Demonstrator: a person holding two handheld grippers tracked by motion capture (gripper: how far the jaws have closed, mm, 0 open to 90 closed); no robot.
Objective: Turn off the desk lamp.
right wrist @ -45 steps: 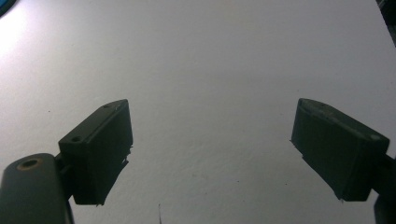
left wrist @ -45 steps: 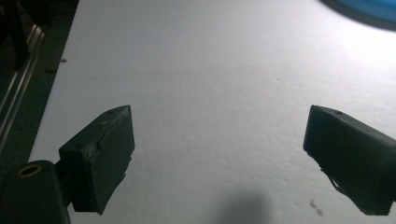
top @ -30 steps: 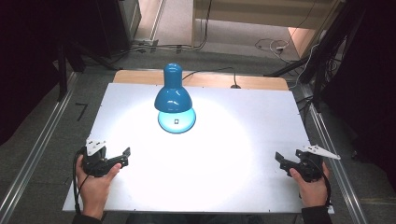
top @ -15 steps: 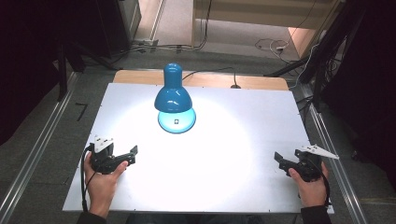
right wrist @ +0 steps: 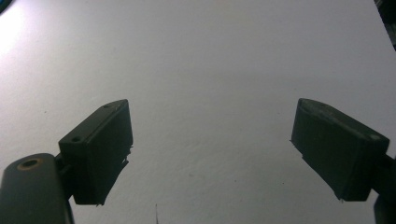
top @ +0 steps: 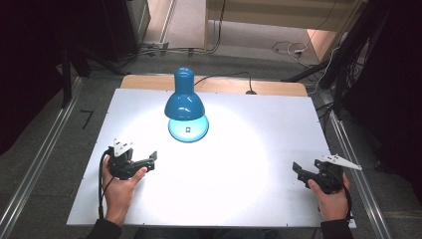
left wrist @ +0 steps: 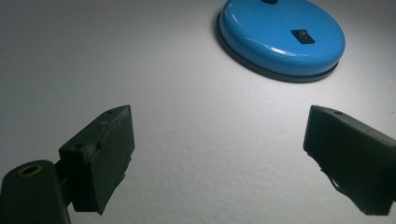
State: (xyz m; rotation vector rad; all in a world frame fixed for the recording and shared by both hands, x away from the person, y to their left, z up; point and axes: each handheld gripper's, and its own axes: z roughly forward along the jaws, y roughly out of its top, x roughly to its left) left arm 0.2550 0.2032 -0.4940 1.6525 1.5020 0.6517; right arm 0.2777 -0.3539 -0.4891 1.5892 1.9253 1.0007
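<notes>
I see the white table (top: 259, 149) lit, with the blue lamp (top: 185, 107) at upper centre. My left gripper (top: 149, 162), jaws wide and empty, faces its base; I'd advance level toward the black switch (left wrist: 302, 35). My right gripper (top: 297, 170) waits lower right, open and empty.

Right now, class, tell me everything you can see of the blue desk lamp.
The blue desk lamp stands at the far middle of the white table, lit, throwing a bright pool forward. It looks like glossy painted metal: a round domed base with a dark rim and a black rocker switch, and a bell-shaped shade above. A black cord trails behind. Nothing grips it.
</notes>
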